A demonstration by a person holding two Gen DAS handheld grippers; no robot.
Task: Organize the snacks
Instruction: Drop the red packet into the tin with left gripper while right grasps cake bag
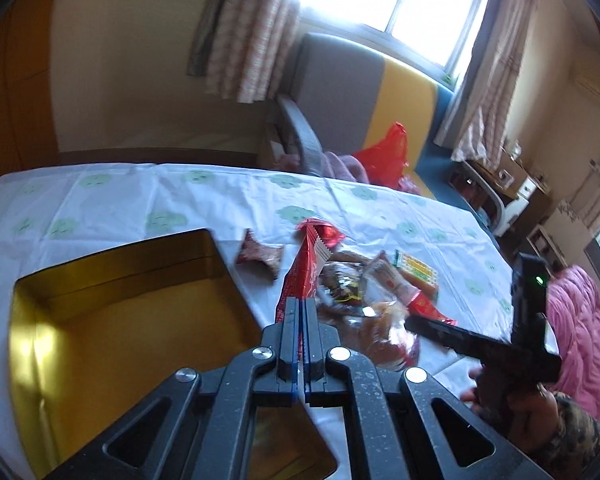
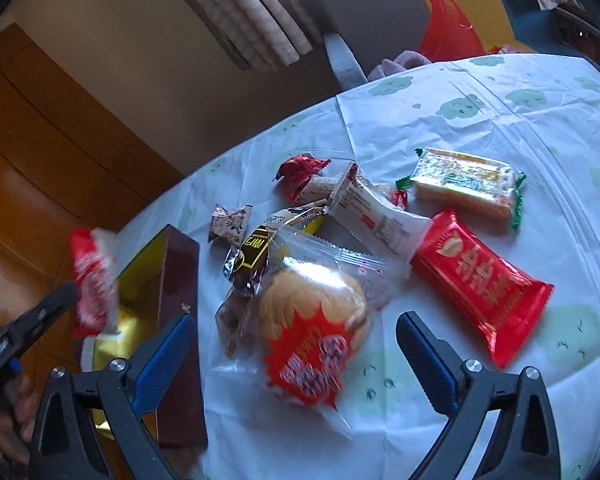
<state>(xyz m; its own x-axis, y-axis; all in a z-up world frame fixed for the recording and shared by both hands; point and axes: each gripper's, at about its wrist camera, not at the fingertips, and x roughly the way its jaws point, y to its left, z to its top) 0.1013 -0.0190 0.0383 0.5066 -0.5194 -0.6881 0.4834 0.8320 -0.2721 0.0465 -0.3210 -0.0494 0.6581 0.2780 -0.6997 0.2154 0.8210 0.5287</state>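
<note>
My left gripper (image 1: 301,306) is shut on a red and white snack packet (image 1: 305,268), held edge-on above the table beside the open gold-lined box (image 1: 112,320). The same packet (image 2: 94,280) and box (image 2: 180,320) show at the left of the right wrist view. My right gripper (image 2: 294,340) is open, its blue pads either side of a round bun in a clear wrapper (image 2: 312,320). Around the bun lie a red packet (image 2: 480,276), a green-edged wafer pack (image 2: 468,184), a white packet (image 2: 376,216), a dark packet (image 2: 252,252) and small wrapped sweets (image 2: 300,170).
The table carries a white cloth with green cloud prints (image 2: 500,92). A grey and yellow chair (image 1: 360,92) with a red plastic bag (image 1: 384,152) stands behind the table. A pink blanket (image 1: 580,328) lies at the right. A small brown sweet (image 1: 260,258) lies beside the box.
</note>
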